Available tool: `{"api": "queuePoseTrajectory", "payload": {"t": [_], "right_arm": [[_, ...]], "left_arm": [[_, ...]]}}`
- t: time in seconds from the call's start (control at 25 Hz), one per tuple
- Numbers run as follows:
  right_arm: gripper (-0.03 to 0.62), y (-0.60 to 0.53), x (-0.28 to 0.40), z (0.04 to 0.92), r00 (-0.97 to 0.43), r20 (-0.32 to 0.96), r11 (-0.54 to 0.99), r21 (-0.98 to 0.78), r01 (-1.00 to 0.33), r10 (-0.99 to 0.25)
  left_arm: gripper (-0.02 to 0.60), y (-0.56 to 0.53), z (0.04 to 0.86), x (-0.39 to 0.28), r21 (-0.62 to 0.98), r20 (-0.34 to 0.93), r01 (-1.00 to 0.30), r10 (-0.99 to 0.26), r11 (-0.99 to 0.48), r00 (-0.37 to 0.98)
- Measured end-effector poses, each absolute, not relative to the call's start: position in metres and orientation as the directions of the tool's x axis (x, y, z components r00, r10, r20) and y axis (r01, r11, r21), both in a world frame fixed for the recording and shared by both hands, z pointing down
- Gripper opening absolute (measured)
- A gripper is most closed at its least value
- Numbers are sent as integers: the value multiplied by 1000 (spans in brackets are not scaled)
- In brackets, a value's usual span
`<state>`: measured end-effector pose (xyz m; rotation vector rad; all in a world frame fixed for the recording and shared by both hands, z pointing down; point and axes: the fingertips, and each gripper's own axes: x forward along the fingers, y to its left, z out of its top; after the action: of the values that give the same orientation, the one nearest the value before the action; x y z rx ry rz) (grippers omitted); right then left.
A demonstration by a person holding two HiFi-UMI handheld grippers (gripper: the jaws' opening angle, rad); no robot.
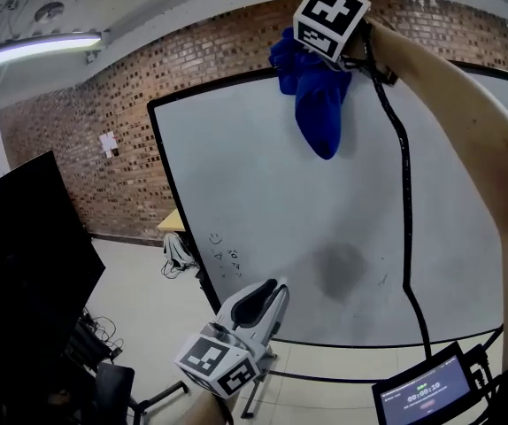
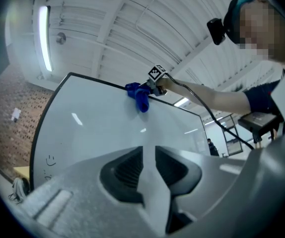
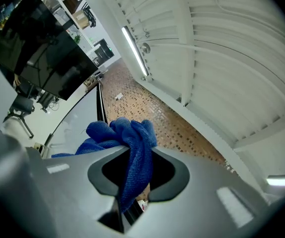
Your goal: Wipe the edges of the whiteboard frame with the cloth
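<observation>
My right gripper (image 3: 132, 170) is clenched on the blue microfibre cloth (image 1: 319, 104), with a thick fold pinched between the jaws so that a bunched wad sticks out past the tips. I judge that wad to be there to meet the frame, rather than my hard plastic. I hold it high, arm stretched up, with the cloth pressed on the top edge of the thin black frame (image 1: 210, 88) of the large white whiteboard (image 1: 263, 228). The loose tail hangs down over the white surface just below. Gripping the cloth near its middle seems to let it wrap over the rim, not merely brush the front. My left gripper (image 2: 149, 167) holds nothing. Its jaws stand only a narrow slit apart, and through it I see bare board. It hangs low, well apart from the cloth and near the board's lower part, out of the way, since this stroke needs one hand only.
</observation>
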<state>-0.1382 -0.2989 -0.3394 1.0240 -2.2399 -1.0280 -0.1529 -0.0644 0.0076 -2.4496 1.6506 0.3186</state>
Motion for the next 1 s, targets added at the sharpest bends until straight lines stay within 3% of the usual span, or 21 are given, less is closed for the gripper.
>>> {"api": "queuePoseTrajectory", "payload": {"t": [0.44, 1.0], "right_arm": [[78, -313, -69, -339, -571, 114, 471, 705, -530, -813], [78, -327, 54, -328, -270, 80, 249, 694, -676, -959]], "left_arm": [[81, -96, 14, -153, 13, -288, -889, -853, -458, 435], [81, -136, 43, -116, 63, -284, -718, -702, -693, 652]]}}
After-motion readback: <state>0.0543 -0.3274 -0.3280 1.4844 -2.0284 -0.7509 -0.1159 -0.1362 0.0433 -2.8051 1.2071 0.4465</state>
